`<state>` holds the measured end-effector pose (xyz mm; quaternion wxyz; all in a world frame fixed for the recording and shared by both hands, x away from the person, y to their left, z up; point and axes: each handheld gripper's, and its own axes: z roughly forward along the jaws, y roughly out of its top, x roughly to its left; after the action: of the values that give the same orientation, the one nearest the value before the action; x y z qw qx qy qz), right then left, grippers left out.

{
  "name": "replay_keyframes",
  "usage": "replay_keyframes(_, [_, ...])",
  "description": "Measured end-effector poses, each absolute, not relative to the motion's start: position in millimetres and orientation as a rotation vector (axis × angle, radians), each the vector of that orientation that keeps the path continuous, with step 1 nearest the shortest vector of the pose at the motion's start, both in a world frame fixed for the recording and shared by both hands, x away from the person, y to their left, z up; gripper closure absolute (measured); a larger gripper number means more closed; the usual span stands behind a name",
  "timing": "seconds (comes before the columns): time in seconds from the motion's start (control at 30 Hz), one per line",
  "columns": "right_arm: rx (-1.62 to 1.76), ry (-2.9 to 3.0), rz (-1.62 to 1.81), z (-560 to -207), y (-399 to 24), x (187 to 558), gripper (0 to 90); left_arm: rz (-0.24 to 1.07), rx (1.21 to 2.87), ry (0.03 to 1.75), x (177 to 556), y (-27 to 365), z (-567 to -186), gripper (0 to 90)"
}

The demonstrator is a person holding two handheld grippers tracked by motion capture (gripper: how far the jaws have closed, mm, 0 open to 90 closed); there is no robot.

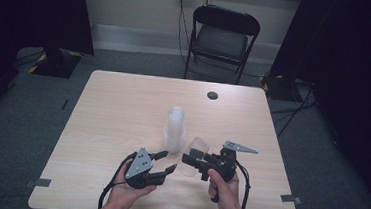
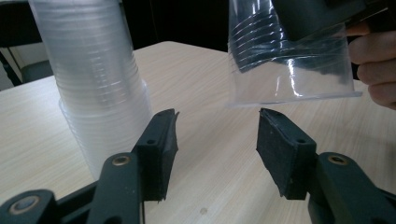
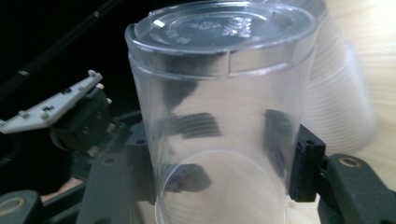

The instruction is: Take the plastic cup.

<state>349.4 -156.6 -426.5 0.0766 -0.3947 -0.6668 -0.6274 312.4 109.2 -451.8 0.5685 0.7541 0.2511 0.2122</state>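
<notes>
**Trainee:** What is the state of each gripper at this step?

**Instructor:** The right gripper [image 1: 185,159] is clenched on the single clear plastic cup [image 1: 196,150], one pad pressing on each side of the wall, as the right gripper view shows [image 3: 219,116]. The cup is held off the light wooden table [image 1: 123,104], tipped over, with its open rim [image 2: 294,99] facing the left gripper. The left gripper [image 1: 166,162] holds nothing: its jaws stand apart, just below that rim and not touching it.

**Trainee:** Where does the cup sit relative to the rest?

**Instructor:** In the high view it is near the table's front edge, at about 5 o'clock from the tall stack of nested clear plastic cups [image 1: 174,128], close beside it but apart. The left gripper lies at about 8 o'clock from the cup.

**Trainee:** The cup looks doubled. Is it?

**Instructor:** Ribbed rings [image 2: 252,42] show inside the wall in the left gripper view, so a second nested cup is likely; this cannot be confirmed. The step in hand appears to be a two-handed pull or a handover at the rim.

**Trainee:** How should the step be executed well?

**Instructor:**
1. The right gripper should keep its squeeze moderate. Thin plastic buckles, and an ovalled wall locks nested cups together.
2. The left gripper should rise to the rim and close one pad inside and one outside the lip.
3. Any pull should run straight along the cup's axis, away from the stack, to avoid toppling it.
</notes>
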Motion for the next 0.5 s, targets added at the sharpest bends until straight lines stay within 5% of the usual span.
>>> replay_keyframes(0.5, [-1.225, -1.863, -1.789, -427.9, -146.2, 348.6, 44.4, 0.548, 1.719, 0.523, 305.2, 95.3, -452.0, 58.9])
